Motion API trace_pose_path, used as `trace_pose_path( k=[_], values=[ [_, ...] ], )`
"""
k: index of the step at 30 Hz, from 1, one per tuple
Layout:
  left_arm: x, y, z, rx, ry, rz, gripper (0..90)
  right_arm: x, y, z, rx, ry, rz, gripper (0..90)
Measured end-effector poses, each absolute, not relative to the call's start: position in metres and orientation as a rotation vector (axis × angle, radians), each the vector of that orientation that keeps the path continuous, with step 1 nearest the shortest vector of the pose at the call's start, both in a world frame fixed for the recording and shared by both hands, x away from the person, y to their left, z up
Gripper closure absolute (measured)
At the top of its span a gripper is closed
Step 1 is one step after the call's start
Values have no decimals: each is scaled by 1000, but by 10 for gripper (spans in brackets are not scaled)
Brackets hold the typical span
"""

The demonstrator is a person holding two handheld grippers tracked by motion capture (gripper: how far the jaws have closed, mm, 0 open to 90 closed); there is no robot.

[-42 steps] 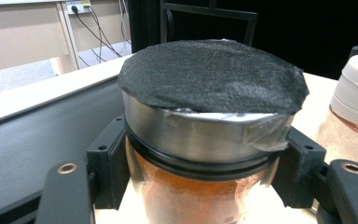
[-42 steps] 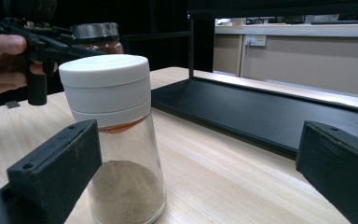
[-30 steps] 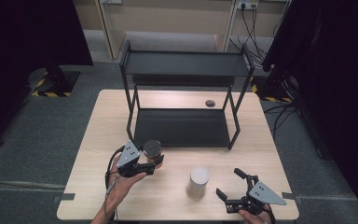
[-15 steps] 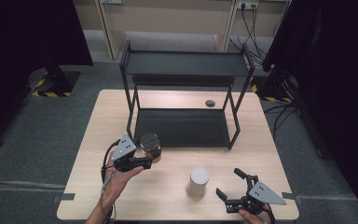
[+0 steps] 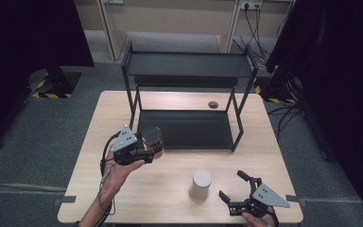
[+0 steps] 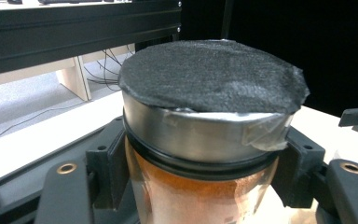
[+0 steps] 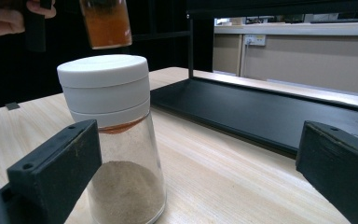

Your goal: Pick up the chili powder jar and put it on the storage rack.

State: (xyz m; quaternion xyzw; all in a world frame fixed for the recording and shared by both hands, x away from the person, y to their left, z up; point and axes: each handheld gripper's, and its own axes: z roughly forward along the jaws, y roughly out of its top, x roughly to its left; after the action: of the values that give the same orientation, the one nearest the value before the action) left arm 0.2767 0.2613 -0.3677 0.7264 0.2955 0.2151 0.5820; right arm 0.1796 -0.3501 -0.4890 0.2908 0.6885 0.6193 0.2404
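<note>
Left gripper (image 5: 152, 152) is clamped on a glass jar of orange powder (image 5: 151, 137), its black jaws pressing the glass just under the metal lid, which wears a taped-on pad of dark foam. It holds the jar upright in the air above the left half of the tabletop (image 5: 94, 165), just in front of the black two-tier rack (image 5: 189, 66) that stands along the far edge. The work in hand looks like placing this jar on the rack, probably on the lower shelf (image 5: 189, 130), whose front left corner is closest. To do it well, keep the jar vertical so the powder does not slump against the lid, and carry it in between the rack's front left post and the underside of the top shelf without clipping either. Lower it until the base sits flat on the shelf before letting go, since a release from any height could tip a tall, narrow jar. Right gripper (image 5: 232, 198) rests near the right end of the near edge, jaws apart and holding nothing, with a white-capped jar of pale powder (image 5: 201, 184) standing between them but untouched in the right gripper view. It is best left idle there, well apart from the left hand (image 5: 118, 172) and its path.
</note>
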Motion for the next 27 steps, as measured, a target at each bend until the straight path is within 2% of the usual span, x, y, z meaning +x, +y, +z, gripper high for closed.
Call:
trace_pose_path(
  k=[27],
  values=[
    [297, 265, -322, 1696, 702, 500, 318, 180, -350, -489, 798, 1886, 1695, 4]
  ],
)
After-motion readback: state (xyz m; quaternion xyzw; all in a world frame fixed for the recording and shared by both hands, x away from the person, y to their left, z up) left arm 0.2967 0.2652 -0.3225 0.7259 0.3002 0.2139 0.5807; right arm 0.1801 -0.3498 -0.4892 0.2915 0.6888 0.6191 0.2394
